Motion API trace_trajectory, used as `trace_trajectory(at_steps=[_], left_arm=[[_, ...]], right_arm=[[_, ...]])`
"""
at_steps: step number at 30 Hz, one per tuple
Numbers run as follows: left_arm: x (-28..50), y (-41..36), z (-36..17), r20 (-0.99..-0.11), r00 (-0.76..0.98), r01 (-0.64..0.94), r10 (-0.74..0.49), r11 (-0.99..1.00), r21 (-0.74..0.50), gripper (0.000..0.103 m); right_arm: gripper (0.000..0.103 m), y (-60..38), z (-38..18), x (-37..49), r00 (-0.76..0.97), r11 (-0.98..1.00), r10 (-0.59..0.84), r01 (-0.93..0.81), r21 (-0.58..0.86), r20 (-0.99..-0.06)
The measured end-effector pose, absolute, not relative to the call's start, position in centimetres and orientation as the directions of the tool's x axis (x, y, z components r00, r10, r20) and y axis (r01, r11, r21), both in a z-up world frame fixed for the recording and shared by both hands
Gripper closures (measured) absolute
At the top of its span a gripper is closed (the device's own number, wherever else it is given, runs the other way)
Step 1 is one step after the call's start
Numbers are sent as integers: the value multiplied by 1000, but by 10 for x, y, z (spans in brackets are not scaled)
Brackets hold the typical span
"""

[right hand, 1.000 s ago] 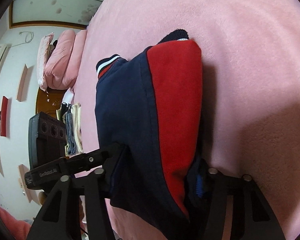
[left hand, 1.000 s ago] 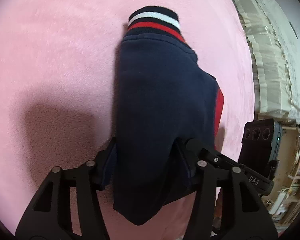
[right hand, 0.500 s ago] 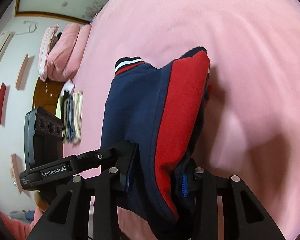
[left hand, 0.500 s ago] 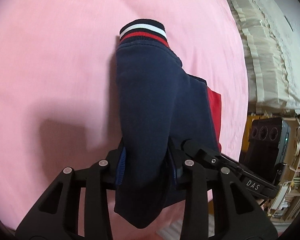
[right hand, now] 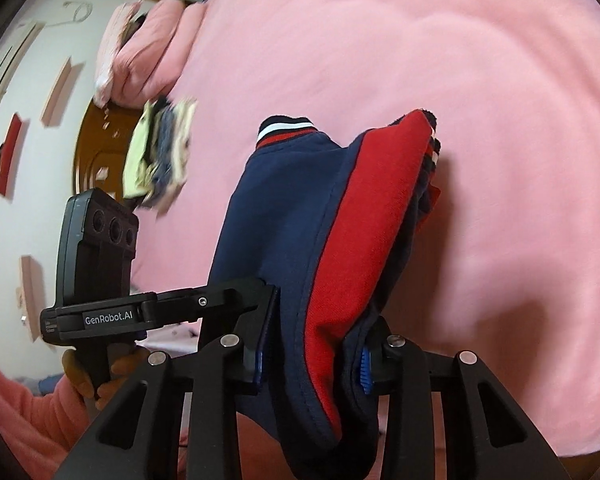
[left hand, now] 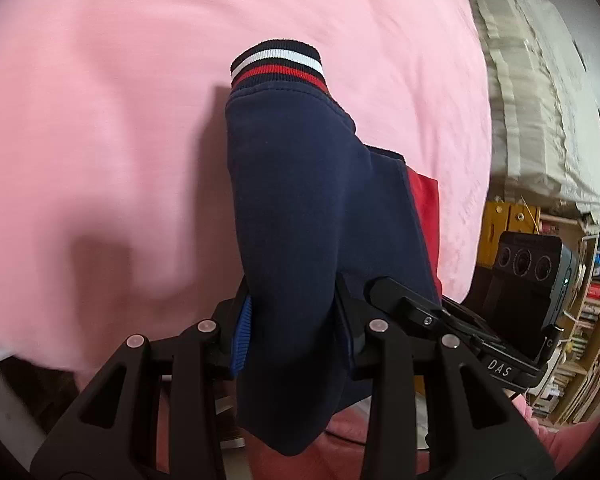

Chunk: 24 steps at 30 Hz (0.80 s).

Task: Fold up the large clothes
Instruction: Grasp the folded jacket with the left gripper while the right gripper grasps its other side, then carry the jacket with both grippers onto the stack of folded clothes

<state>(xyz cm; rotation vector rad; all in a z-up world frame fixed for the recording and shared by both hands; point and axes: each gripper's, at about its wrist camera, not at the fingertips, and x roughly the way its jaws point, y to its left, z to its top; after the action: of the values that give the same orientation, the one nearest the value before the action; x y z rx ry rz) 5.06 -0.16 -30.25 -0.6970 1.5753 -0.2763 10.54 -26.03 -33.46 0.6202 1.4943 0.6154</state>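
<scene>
Left wrist view: my left claw (left hand: 296, 330) is clenched on a bunched fold of the navy sweatshirt (left hand: 300, 216), having just tightened; its striped cuff (left hand: 277, 65) lies farthest out on the pink blanket (left hand: 120, 100) of the bed.

Right wrist view: my right claw (right hand: 312, 354) likewise grips the sweatshirt's navy-and-red edge (right hand: 352, 240), having just closed in. My left hand (right hand: 88, 376) holds the other claw beside it.

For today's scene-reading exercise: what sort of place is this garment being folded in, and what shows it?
Probably a bedroom at home. The work surface is a wide pink blanket like a bed cover, with pink bedding heaped at its far end, and crowded bookshelves stand beside it.
</scene>
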Motion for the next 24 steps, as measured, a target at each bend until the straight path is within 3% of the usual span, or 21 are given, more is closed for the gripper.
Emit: trace_trajectory(at_steps=[6, 13, 24], left_arm=[[25, 165, -271, -869, 122, -339, -480, 802, -491, 71], [53, 353, -194, -909, 303, -361, -285, 849, -386, 71], [113, 511, -53, -827, 560, -290, -38, 927, -239, 71]], right_arm=[[70, -76, -315, 85, -35, 672, 733, -121, 731, -680], [70, 150, -264, 147, 48, 563, 818, -273, 780, -573], [70, 305, -146, 250, 248, 446, 893, -396, 803, -375]])
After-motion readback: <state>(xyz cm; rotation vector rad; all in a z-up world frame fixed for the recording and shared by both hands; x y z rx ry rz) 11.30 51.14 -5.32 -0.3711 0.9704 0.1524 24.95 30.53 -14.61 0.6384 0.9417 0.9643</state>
